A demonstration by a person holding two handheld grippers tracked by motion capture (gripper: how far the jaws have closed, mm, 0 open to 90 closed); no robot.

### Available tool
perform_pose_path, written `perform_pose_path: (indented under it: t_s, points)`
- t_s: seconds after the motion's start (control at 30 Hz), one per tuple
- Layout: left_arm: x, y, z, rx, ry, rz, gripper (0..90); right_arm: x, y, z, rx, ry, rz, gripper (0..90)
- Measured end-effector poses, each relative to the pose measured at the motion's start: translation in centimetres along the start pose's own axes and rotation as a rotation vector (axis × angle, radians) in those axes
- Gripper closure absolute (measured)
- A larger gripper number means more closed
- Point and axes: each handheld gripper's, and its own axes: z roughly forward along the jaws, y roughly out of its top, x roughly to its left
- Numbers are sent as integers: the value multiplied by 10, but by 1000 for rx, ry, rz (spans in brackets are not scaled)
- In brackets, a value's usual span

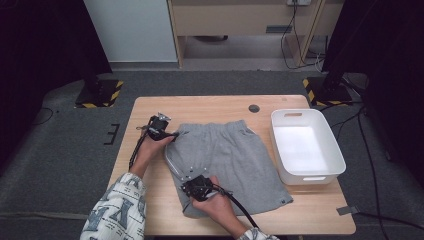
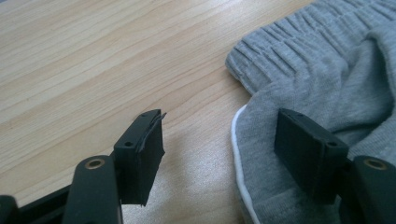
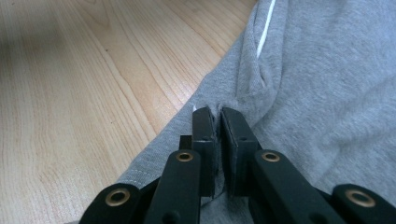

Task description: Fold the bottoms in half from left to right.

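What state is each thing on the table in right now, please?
Grey fabric shorts: lying flat, left edge folded over.
White plastic bin: upright, empty.
Left gripper: open, astride the shorts' white-trimmed edge near the waistband.
Right gripper: shut on the shorts' edge.

We look down on a light wooden table [image 1: 150, 107] with a small dark round disc [image 1: 254, 108] set near its far edge. It stands on grey carpet [image 1: 60, 150]. Beyond it we see a pale wooden cabinet [image 1: 240, 20] against the far wall, with black cables [image 1: 292, 47] trailing beside it. Two black stand bases with yellow-and-black hazard stripes [image 1: 99, 94] [image 1: 325, 91] flank the table, and dark curtains [image 1: 40, 40] hang at both sides.
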Motion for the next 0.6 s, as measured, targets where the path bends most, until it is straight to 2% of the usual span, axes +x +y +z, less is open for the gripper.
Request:
perform_pose_path:
  t_s: [0.07,0.17,0.2,0.33,0.37,0.53,0.6]
  points:
    - [-1,-1,2,16,-7,8,332,0,0,0,-3,0,3,844]
    - [1,-4,2,17,-38,-24,363,0,-1,0,-5,0,8,843]
    - [1,-5,2,8,-43,-24,380,0,-1,0,-5,0,3,842]
    - [1,-11,1,-36,-98,-62,510,-1,-1,0,-5,1,14,836]
    - [0,-13,1,-49,-103,-60,538,-1,-1,0,-5,1,15,834]
    - [-5,-12,-2,-38,-132,-44,722,0,-2,0,-13,-1,15,830]
    - [-7,-10,-2,-30,-127,-40,785,0,-2,0,-12,-1,14,828]
